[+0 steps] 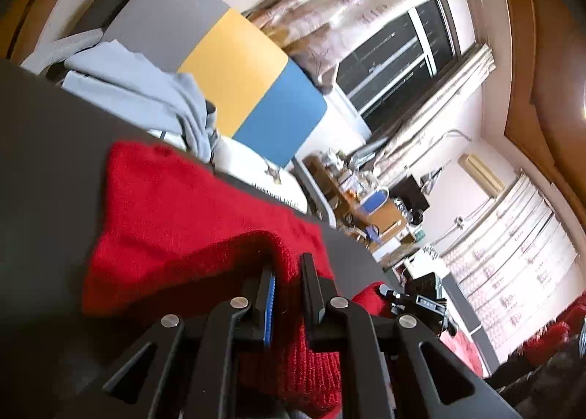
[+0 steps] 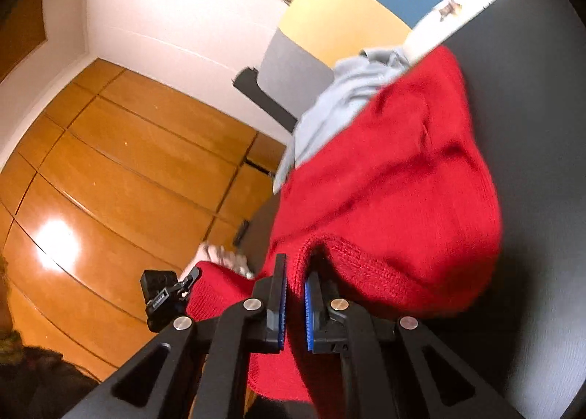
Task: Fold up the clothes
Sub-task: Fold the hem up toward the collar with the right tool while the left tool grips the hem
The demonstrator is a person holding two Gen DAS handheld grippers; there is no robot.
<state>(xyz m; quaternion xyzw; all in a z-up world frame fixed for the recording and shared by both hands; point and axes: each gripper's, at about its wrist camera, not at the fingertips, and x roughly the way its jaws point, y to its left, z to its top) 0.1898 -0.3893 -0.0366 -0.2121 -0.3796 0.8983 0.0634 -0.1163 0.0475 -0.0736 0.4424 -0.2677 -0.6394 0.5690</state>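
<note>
A red knitted sweater (image 1: 175,206) lies on a dark grey table (image 1: 47,148), its near edge lifted off the surface. In the left wrist view my left gripper (image 1: 287,265) is shut on the sweater's ribbed hem, which runs down between the two black fingers. In the right wrist view the same red sweater (image 2: 395,170) spreads away from me, and my right gripper (image 2: 298,269) is shut on another part of its ribbed hem. The other gripper (image 2: 161,298) shows at the lower left of that view, with red knit beside it.
A pale blue garment (image 1: 146,93) is heaped at the table's far edge, also seen as the pale blue garment (image 2: 344,89). Behind it stands a chair (image 1: 241,78) with grey, yellow and blue panels. Wooden flooring (image 2: 128,170) lies beyond the table edge. A cluttered desk (image 1: 366,206) sits under the window.
</note>
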